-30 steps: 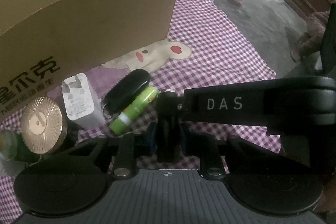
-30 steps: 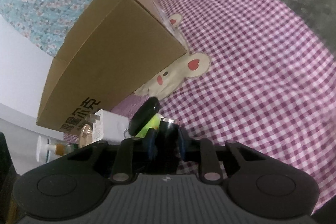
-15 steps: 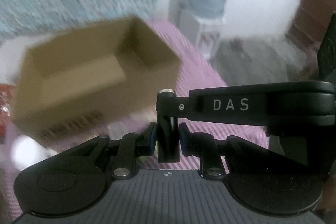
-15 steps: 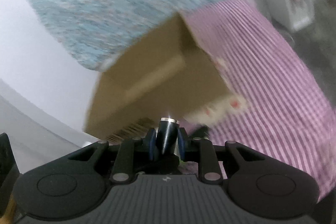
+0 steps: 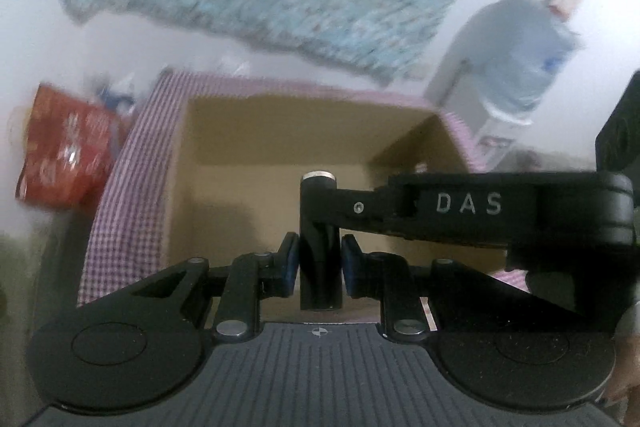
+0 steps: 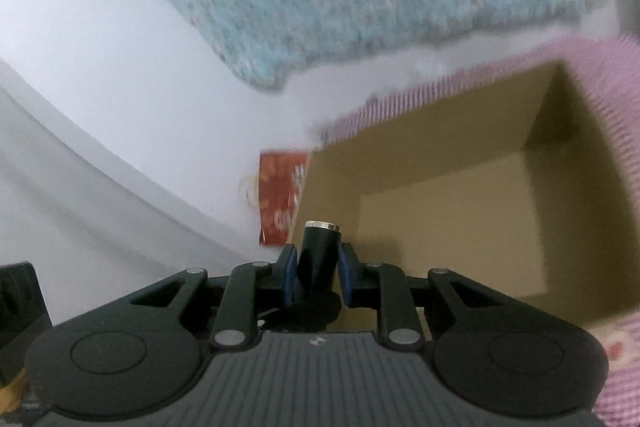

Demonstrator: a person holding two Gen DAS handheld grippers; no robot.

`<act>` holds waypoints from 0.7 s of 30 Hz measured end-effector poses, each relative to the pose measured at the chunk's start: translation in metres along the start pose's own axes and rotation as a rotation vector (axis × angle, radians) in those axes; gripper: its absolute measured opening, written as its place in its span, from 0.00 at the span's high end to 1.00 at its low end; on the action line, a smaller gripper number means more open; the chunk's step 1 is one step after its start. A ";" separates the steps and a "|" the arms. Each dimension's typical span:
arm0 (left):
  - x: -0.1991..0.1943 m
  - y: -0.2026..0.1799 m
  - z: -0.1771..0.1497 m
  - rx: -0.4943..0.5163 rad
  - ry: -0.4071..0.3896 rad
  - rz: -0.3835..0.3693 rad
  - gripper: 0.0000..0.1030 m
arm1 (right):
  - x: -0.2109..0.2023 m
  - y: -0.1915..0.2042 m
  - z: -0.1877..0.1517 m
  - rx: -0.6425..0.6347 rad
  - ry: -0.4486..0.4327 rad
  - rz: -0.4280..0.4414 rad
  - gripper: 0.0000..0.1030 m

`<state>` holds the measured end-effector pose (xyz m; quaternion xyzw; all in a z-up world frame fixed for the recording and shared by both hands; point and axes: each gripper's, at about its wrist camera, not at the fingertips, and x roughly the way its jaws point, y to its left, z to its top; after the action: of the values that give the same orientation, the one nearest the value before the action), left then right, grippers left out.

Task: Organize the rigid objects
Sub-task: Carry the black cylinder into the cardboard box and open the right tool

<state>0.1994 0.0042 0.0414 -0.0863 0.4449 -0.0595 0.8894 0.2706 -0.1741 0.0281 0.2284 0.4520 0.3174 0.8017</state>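
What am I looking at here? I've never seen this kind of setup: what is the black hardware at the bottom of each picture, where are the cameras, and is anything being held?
There is no robot. A person carries a two-finger clamp in each hand, and each has a wide-angle camera looking forward along its fingers. That is the black hardware you see.

One picture comes from the left hand-held gripper, the other from the right hand-held gripper. Each is shut on a black, silver-capped post: the left post and the right post. A black bar marked DAS runs rightward from the left post. I cannot tell whether both posts belong to one object.

Beyond them an open cardboard box stands on a purple checked cloth, with a red packet beside it. Both pictures are blurred.
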 end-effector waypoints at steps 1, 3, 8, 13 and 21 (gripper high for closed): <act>0.010 0.005 0.001 -0.008 0.017 0.014 0.79 | 0.013 -0.006 0.005 0.017 0.034 -0.003 0.77; 0.023 0.013 0.000 -0.023 0.045 0.041 0.79 | 0.035 -0.013 0.009 0.035 0.085 -0.010 0.77; 0.038 0.031 0.004 -0.042 0.110 0.091 0.78 | 0.078 -0.022 0.009 0.062 0.186 -0.025 0.77; 0.037 0.032 0.008 -0.046 0.114 0.103 0.74 | 0.102 -0.031 0.006 0.085 0.252 -0.023 0.77; 0.011 0.023 0.007 -0.058 0.065 0.070 0.66 | 0.074 -0.033 0.009 0.109 0.221 0.026 0.75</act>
<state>0.2121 0.0257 0.0322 -0.0946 0.4778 -0.0180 0.8732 0.3176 -0.1442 -0.0318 0.2410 0.5512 0.3258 0.7294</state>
